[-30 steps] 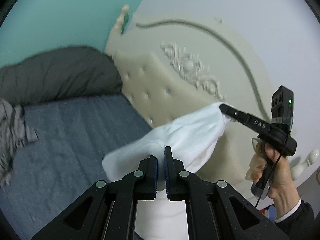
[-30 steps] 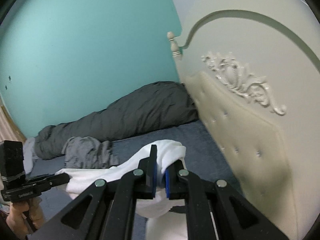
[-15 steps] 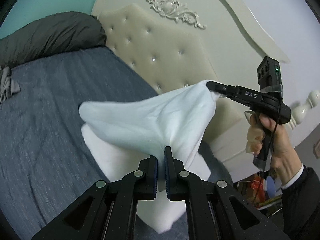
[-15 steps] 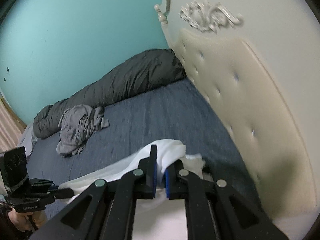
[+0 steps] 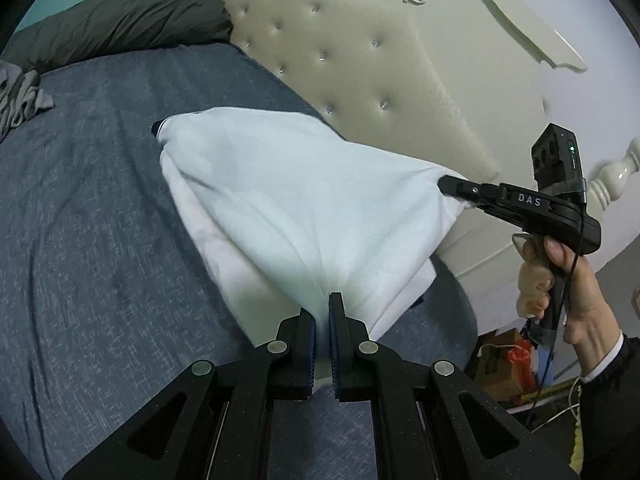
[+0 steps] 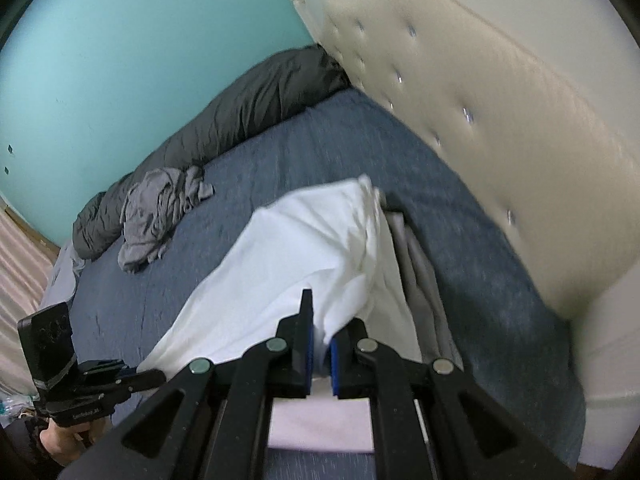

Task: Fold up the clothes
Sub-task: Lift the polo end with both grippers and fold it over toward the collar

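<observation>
We have swung the white garment (image 5: 304,208) down from headboard height to just over the blue bed (image 5: 100,240), its far fold now spread flatter, both cameras tilted downward.

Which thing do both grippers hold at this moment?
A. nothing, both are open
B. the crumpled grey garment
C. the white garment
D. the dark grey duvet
C: the left gripper and the right gripper each pinch an edge of the white garment, stretched between them above the bed.
</observation>
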A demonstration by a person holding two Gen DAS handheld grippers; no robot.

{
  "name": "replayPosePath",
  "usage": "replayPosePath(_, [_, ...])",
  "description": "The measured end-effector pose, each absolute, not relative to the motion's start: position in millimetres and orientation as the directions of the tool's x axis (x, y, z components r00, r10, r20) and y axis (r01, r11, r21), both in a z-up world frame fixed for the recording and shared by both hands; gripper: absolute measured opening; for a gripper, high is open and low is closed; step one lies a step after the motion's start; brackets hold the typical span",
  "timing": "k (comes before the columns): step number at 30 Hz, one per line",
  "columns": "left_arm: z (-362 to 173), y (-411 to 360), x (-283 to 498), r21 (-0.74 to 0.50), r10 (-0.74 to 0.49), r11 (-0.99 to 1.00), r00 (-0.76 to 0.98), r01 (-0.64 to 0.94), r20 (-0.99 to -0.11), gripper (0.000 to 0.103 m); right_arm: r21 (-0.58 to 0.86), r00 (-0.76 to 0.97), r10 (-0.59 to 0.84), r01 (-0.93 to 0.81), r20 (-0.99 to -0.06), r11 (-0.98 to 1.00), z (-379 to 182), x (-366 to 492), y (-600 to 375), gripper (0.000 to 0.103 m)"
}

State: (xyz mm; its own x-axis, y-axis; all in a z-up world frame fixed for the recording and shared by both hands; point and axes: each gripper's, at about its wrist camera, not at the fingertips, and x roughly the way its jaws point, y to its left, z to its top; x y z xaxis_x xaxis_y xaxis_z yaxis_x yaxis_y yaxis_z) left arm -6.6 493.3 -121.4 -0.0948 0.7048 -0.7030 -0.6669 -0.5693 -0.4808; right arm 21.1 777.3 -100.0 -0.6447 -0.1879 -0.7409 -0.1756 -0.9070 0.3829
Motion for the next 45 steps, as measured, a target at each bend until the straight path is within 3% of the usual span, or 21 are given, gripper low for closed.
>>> replayPosePath(34, [-163.4,472.7,12.3,-0.475,0.675,-0.591,-0.077,-0.652,-0.734,0.007,0.385,-0.541,-0.199,-0.255,-0.817,-0.887,-181.8,81.1,784.9,0.008])
replayPosePath(39, [-157.2,459.7,8.3,-0.480,0.678,-0.595,-0.081,-0.645,-0.731,0.009,0.362,-0.533,-0.173,-0.271,-0.828,-0.892,-187.3,88.2,787.4,0.038])
replayPosePath(45, [-133.0,449.7,-8.0,-0.423,0.675,-0.625,-0.182,-0.656,-0.715,0.009,0.295,-0.629,-0.057,-0.280,-0.775,-0.914,-153.1,103.6,786.1,0.038])
